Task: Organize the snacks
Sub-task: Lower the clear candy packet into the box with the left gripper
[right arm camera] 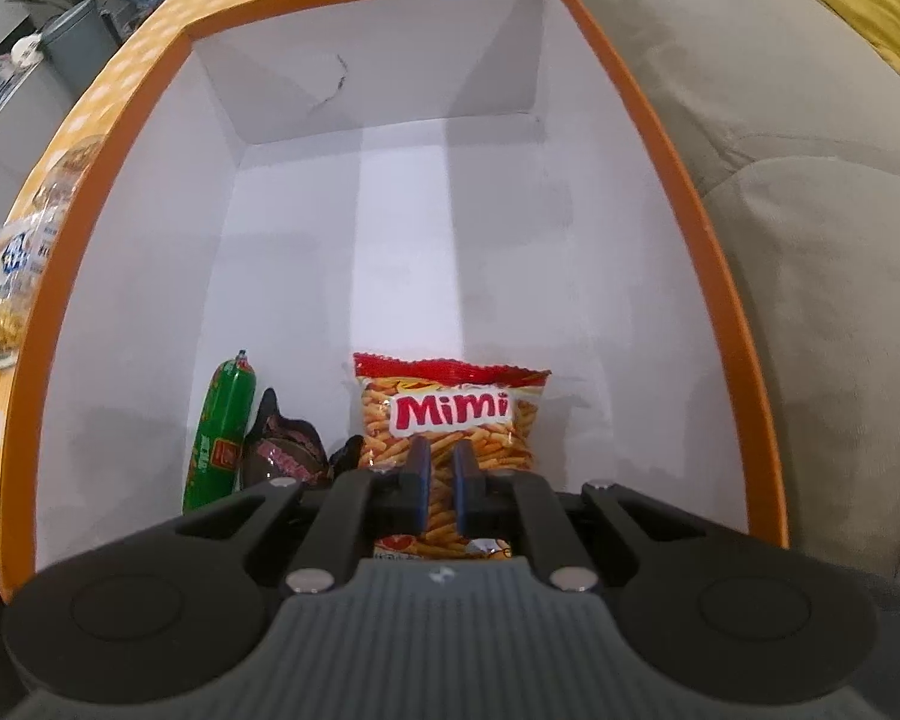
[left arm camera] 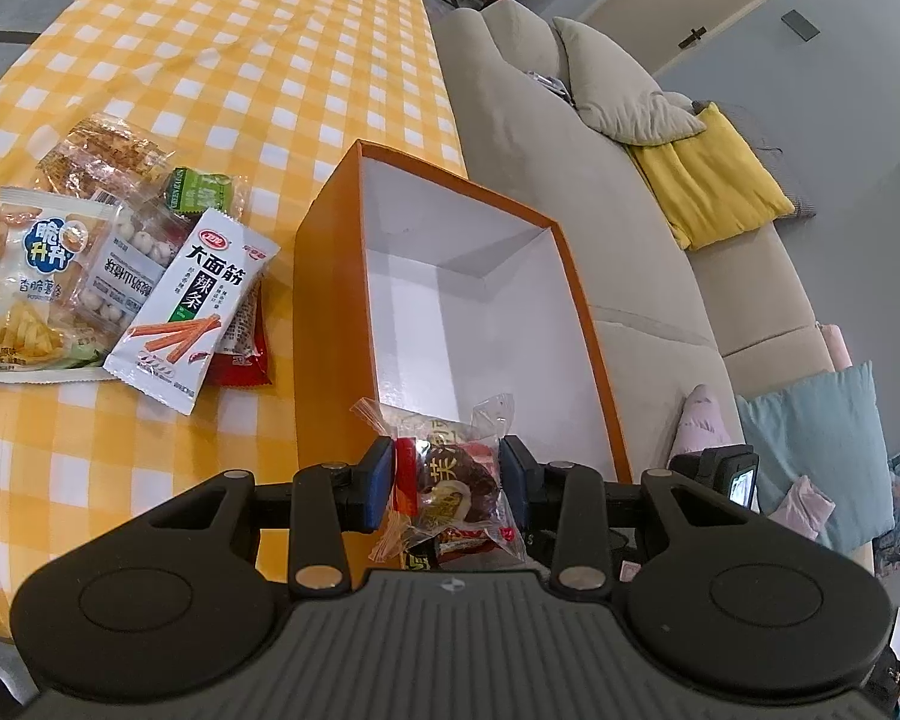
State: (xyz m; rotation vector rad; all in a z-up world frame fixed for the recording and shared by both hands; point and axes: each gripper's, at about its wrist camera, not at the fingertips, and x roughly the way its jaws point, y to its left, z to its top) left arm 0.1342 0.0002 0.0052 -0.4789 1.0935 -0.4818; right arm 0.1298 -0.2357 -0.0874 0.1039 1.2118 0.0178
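Observation:
An orange box (left arm camera: 576, 276) with a white inside stands on the yellow checked table, and it fills the right wrist view (right arm camera: 678, 180). My left gripper (left arm camera: 446, 487) is shut on a clear-wrapped brown pastry (left arm camera: 450, 480), held over the box's near end. My right gripper (right arm camera: 437, 483) is inside the box, shut on a red Mimi snack bag (right arm camera: 450, 420). A green sausage stick (right arm camera: 222, 432) and a dark wrapped snack (right arm camera: 282, 450) lie on the box floor to its left.
A pile of snack packets lies on the tablecloth (left arm camera: 240, 48) left of the box: a white spicy-strip packet (left arm camera: 192, 306), a potato-stick bag (left arm camera: 30, 288), a green packet (left arm camera: 201, 189). A beige sofa (left arm camera: 570, 138) with cushions stands right of the table.

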